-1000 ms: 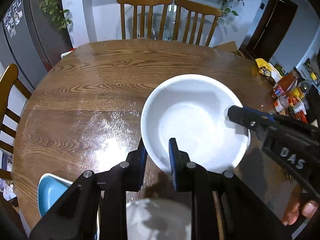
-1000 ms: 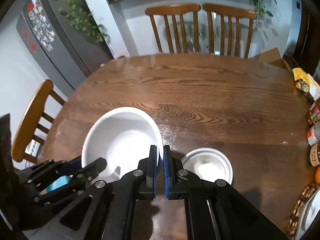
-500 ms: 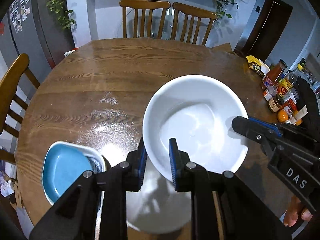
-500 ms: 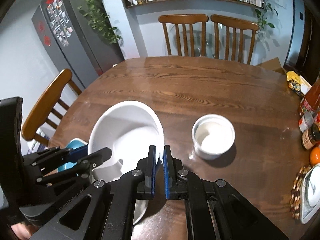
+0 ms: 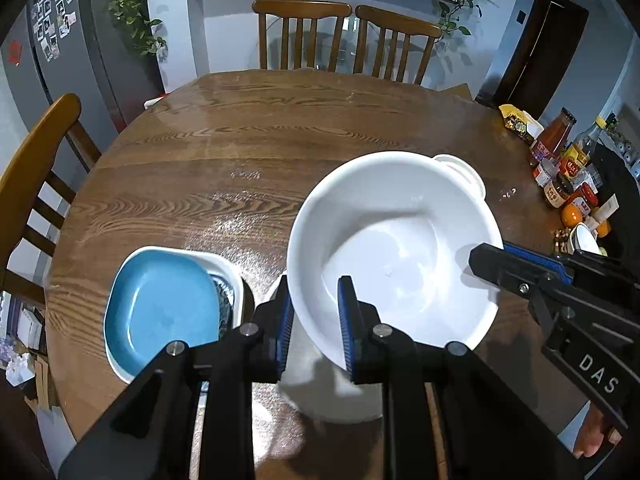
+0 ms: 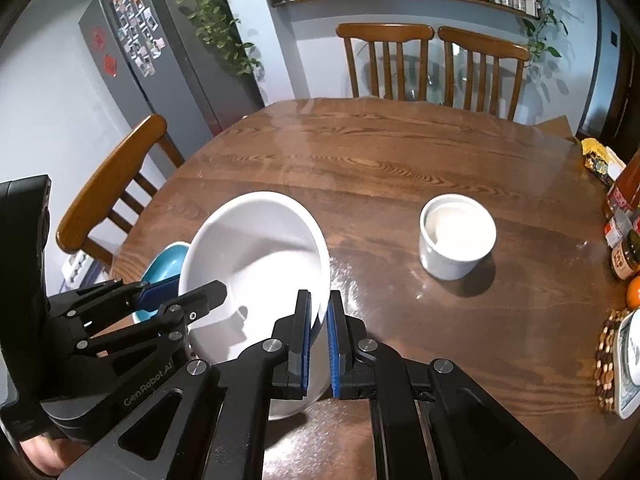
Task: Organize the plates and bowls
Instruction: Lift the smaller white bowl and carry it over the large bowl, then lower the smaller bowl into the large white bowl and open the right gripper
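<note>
A large white bowl [image 5: 396,240] hangs tilted above the round wooden table [image 5: 240,148], held by both grippers. My left gripper [image 5: 314,304] is shut on its near rim. My right gripper [image 6: 319,320] is shut on its opposite rim; the bowl also shows in the right wrist view [image 6: 256,256]. Below it stands a white container [image 5: 332,392], partly hidden. A blue plate [image 5: 164,316] lies in a white square dish [image 5: 232,272] at the left. A small white bowl [image 6: 456,236] stands on the table to the right.
Sauce bottles and jars [image 5: 560,168] and oranges [image 5: 572,216] crowd the table's right edge. A patterned dish [image 6: 628,364] sits at the right edge. Wooden chairs stand at the far side [image 5: 344,36] and the left [image 5: 36,160].
Both grippers have lifted the large white bowl up and back toward the near edge. The blue plate, the white dish and the container beneath have come into view.
</note>
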Demonstrator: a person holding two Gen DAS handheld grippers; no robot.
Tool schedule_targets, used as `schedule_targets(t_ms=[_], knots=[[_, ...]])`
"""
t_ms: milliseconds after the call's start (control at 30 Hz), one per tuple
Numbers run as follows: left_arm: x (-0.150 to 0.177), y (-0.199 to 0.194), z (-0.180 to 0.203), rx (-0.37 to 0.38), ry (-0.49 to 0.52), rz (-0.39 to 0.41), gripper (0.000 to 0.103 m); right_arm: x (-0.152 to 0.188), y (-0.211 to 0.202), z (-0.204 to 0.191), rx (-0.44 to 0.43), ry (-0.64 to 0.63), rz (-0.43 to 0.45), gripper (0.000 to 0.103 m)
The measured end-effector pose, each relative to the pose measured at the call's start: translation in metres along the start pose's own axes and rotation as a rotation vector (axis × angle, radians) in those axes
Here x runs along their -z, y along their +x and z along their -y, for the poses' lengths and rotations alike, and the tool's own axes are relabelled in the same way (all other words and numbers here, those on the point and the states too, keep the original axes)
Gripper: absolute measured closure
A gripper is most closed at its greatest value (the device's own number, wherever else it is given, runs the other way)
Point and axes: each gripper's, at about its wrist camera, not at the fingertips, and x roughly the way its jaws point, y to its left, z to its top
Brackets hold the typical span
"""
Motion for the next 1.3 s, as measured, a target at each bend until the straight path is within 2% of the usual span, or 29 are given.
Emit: schedule_targets(t_ms=[300,567,1300], knots=[[0.015,0.007,-0.008,-0.02,0.01,-0.03,0.085,0.018,0.011,-0.01,-0.01,0.0,-0.047,0.094],[0.026,0.023,-0.011,-0.032,0.018,-0.087,0.085,0.034,0.031,-0.011,-0.015,0.012,-0.117,0.093],[0.031,0.04,-0.007,-0.064,0.073,-0.139,0.084,0.041,0.055,-0.015,0.026,-0.013,-0.213,0.09]])
